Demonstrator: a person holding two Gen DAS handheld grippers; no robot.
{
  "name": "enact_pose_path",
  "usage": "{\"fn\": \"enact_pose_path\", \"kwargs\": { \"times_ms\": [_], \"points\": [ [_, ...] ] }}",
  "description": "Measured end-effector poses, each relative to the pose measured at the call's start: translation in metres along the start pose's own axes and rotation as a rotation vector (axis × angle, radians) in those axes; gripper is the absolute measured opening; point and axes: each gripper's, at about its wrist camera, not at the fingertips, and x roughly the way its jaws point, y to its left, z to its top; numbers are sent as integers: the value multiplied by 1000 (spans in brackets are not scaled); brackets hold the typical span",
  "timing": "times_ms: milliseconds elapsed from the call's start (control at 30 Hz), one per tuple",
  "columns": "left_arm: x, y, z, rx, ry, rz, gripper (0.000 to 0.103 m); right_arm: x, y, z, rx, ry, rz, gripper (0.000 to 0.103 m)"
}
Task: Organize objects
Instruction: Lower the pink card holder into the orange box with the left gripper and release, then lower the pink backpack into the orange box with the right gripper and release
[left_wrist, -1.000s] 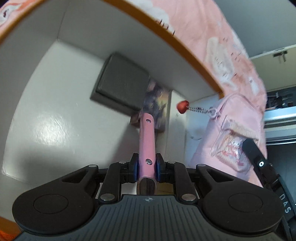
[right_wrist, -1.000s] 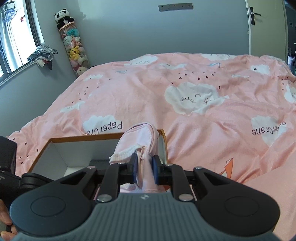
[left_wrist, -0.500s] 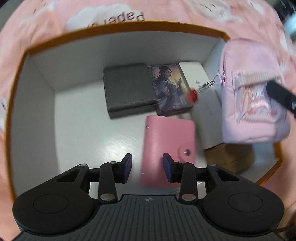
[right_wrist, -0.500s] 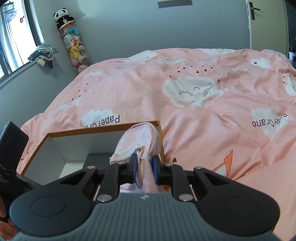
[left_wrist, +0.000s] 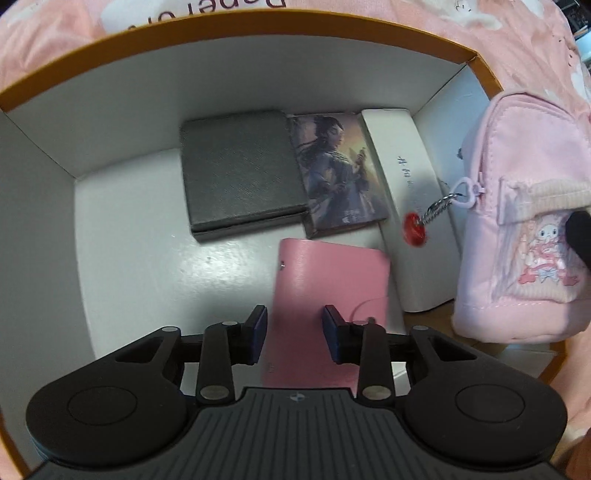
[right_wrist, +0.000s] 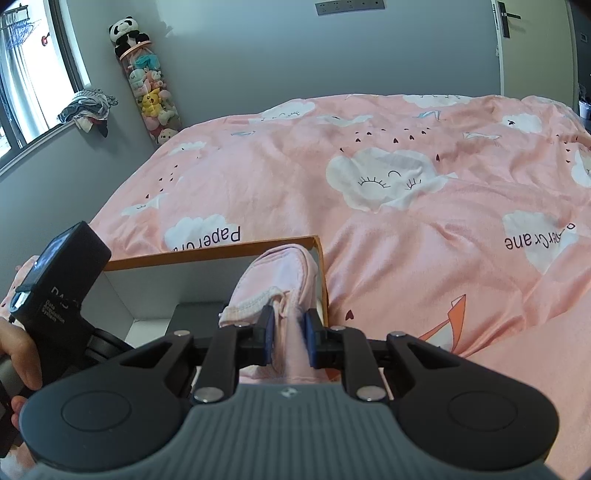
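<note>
An orange-rimmed white box (left_wrist: 110, 206) lies on the bed. In it lie a grey wallet (left_wrist: 240, 170), a picture card box (left_wrist: 338, 173), a white box (left_wrist: 413, 206) and a pink wallet (left_wrist: 325, 295). My left gripper (left_wrist: 293, 328) is open and empty, hovering above the pink wallet. My right gripper (right_wrist: 289, 339) is shut on a small pink backpack (right_wrist: 280, 284), held at the box's right edge. The backpack also shows in the left wrist view (left_wrist: 524, 221), with a red charm (left_wrist: 414, 232) dangling on a chain.
The box's orange rim (right_wrist: 207, 254) shows in the right wrist view, on the pink cloud-print bedspread (right_wrist: 424, 192). The left gripper's black handle (right_wrist: 59, 280) is at the left. A tube of plush toys (right_wrist: 151, 92) stands by the far wall.
My left gripper opened and let go of the pink wallet, which now lies flat on the box floor. The left gripper rose and tilted to look down. The right gripper barely moved.
</note>
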Motion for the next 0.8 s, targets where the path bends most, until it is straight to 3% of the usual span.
{"fn": "enact_pose_path", "kwargs": {
  "times_ms": [233, 467, 633, 800],
  "points": [
    [4, 4, -5, -90, 6, -80, 35, 1, -1, -1, 1, 1, 5, 18],
    [-2, 14, -14, -93, -11, -121, 35, 2, -2, -3, 14, 21, 27, 18],
    [-41, 31, -34, -106, -209, -130, 35, 4, -7, 0, 97, 67, 134, 18],
    [-73, 43, -43, -156, -371, -91, 35, 22, 6, -5, 131, 176, 236, 18]
  ]
}}
